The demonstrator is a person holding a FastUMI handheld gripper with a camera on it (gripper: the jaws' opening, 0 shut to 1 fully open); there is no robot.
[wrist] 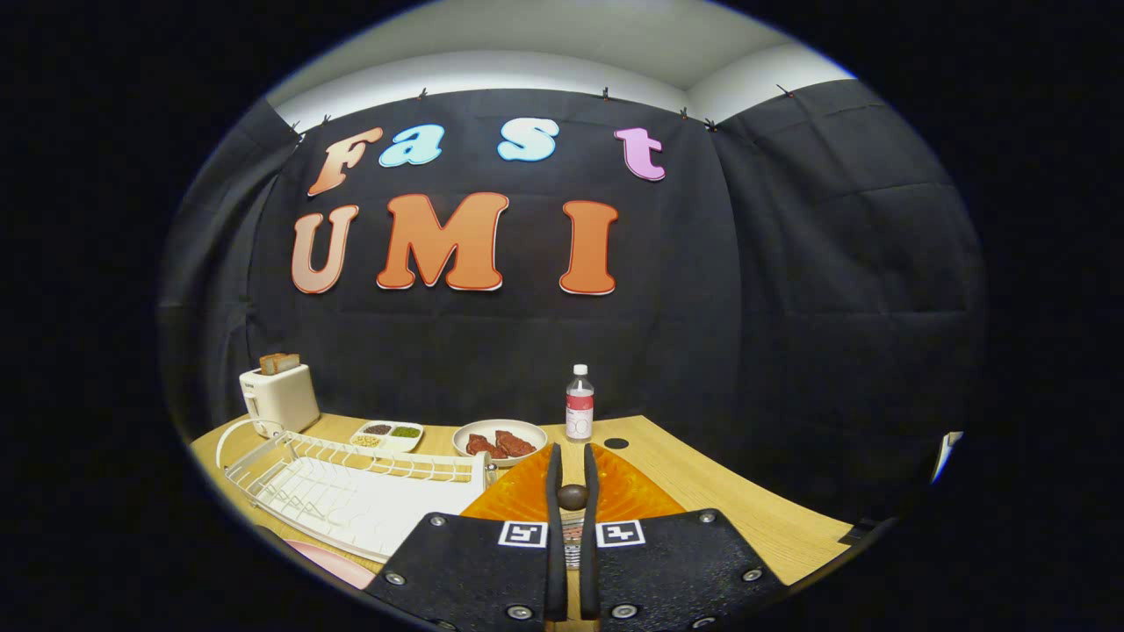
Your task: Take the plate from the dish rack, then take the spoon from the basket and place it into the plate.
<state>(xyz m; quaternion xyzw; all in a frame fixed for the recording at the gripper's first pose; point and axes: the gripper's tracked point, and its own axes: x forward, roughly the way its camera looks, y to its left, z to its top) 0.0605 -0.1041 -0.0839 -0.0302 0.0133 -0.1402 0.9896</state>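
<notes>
The hand-held gripper [572, 478] is riding with its two fingers nearly pressed together, pinching a small dark rounded object [572, 496] between them; this is probably the end of the spoon handle, though the rest of the utensil is not discernible. A narrow grip of this kind is suiting a thin handle and is keeping it from swivelling.

Directly under and ahead of the fingers, an orange ribbed translucent plate [632, 491] is lying flat on the light wooden bench [755, 513], already out of the rack, so that the spoon can be lowered into it.

Left of the fingers, the white wire dish rack [351, 491] is standing empty of plates. A pink rounded item [338, 564] is lying just near its closest corner.

Beyond the fingers, a white bowl of red food [499, 439], a divided white dish [387, 434] and a clear plastic bottle [579, 404] are standing. Farther left, a cream toaster with bread [279, 395] is standing against the booth wall.
</notes>
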